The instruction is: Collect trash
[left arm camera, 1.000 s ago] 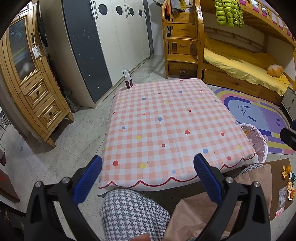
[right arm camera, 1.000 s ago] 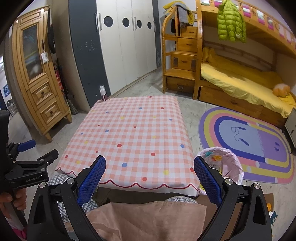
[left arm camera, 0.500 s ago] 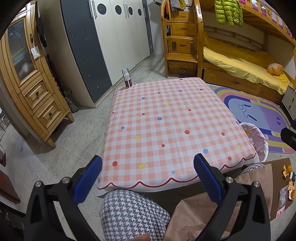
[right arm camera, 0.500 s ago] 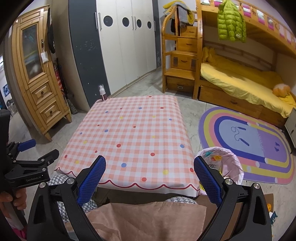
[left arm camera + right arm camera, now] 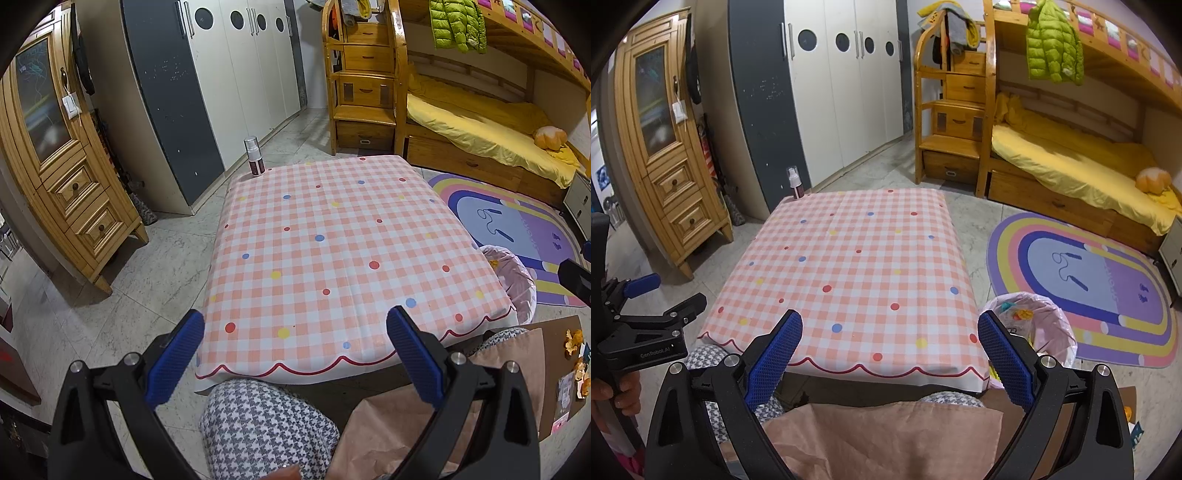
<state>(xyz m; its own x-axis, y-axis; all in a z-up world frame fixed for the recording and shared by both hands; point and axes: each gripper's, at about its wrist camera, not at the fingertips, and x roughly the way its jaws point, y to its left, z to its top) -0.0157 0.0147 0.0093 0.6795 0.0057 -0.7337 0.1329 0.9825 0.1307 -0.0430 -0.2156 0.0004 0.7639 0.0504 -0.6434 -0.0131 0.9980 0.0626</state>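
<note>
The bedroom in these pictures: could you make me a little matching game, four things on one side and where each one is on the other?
Things:
1. spray bottle
2. green jacket
3. bin
4. rainbow rug

Places:
A. hanging from the upper bunk rail
B. flat on the floor by the bed
C. far corner of the checked table
D. on the floor at the table's right side

Pairs: 1-C, 2-A, 3-D, 4-B

Trash bin (image 5: 1052, 332), pink liner, upright on floor just beside the tabletop's (image 5: 849, 266) near right corner; colourful scraps inside. Orange peel scraps (image 5: 574, 339) lie loose on brown board, well apart.
</note>
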